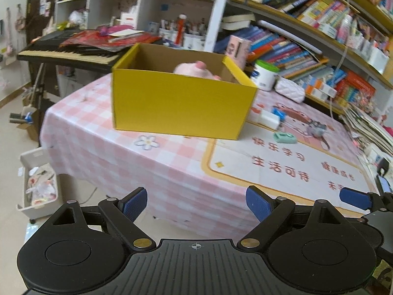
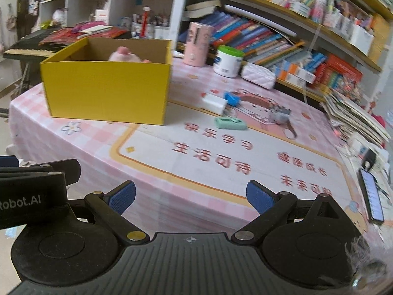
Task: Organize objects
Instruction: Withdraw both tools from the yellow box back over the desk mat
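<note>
Two grippers hang over the near edge of the table, well short of the yellow box. The left gripper has its jaws wide with nothing between them, and so does the right gripper. A pink plush toy lies inside the box. Just right of the box lie a white block and a blue piece; a mint-green case lies slightly nearer, beyond the box's right corner.
</note>
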A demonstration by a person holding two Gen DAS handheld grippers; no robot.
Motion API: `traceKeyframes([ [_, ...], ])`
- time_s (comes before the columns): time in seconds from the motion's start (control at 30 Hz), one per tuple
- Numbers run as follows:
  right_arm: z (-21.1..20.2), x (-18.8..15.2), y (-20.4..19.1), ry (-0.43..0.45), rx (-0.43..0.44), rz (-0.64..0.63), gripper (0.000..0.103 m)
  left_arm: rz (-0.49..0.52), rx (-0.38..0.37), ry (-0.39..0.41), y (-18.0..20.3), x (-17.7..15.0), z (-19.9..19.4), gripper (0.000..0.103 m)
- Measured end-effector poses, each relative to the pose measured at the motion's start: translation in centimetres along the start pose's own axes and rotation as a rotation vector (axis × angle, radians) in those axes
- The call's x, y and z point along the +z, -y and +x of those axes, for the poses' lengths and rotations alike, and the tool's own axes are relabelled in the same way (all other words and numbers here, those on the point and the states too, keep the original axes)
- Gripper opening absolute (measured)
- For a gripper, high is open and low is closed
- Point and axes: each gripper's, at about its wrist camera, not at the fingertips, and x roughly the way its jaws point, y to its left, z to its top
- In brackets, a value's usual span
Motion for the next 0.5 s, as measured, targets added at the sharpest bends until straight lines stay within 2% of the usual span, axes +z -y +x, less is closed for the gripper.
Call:
traceKeyframes([
  [0.5, 1.7, 0.1, 6.2, -0.026, -0.109, 0.095, 0.097, 0.083, -0.097, -0.028, 6.0, 1.6, 3.3, 0.090],
])
